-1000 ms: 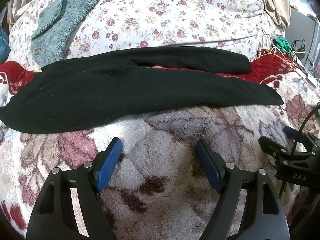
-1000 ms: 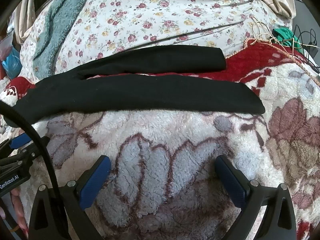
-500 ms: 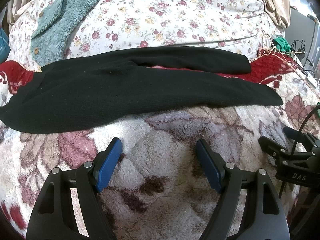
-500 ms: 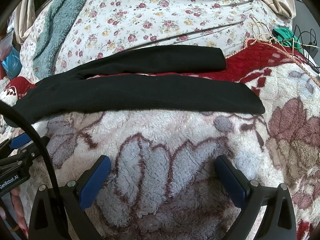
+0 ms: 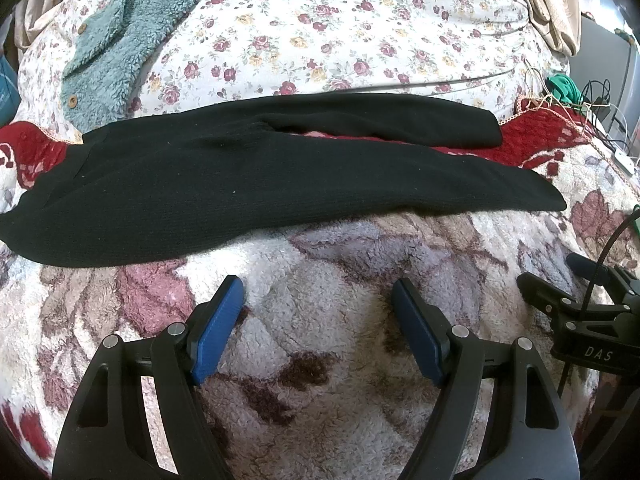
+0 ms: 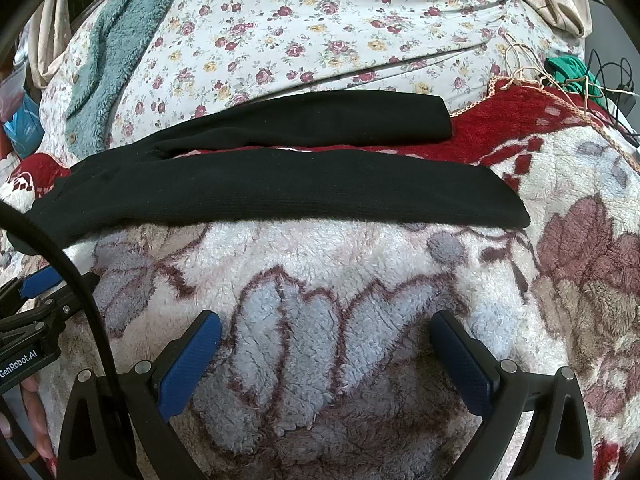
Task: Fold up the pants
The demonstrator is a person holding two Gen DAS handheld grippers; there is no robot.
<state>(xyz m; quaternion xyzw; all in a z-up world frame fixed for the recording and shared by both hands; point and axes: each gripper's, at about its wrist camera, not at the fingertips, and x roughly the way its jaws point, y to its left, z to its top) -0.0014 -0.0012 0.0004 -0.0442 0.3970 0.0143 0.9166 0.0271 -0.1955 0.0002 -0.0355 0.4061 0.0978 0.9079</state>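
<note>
Black pants (image 5: pixel 240 184) lie flat across a fleece flower-pattern blanket (image 5: pixel 320 280), waistband to the left, both legs stretching right with a narrow gap between them. They also show in the right wrist view (image 6: pixel 280 188). My left gripper (image 5: pixel 318 292) is open and empty, hovering over the blanket just in front of the pants' near edge. My right gripper (image 6: pixel 326 328) is open and empty, over the blanket in front of the near leg. The right gripper also shows at the right edge of the left wrist view (image 5: pixel 560 284).
A teal fleece cardigan (image 5: pixel 116 40) lies at the back left on a floral sheet (image 5: pixel 340 32). A beige cloth (image 5: pixel 556 4) sits at the back right. Cables and a green item (image 5: pixel 564 88) lie at the bed's right edge. A red blanket border (image 6: pixel 520 128) runs under the pant legs.
</note>
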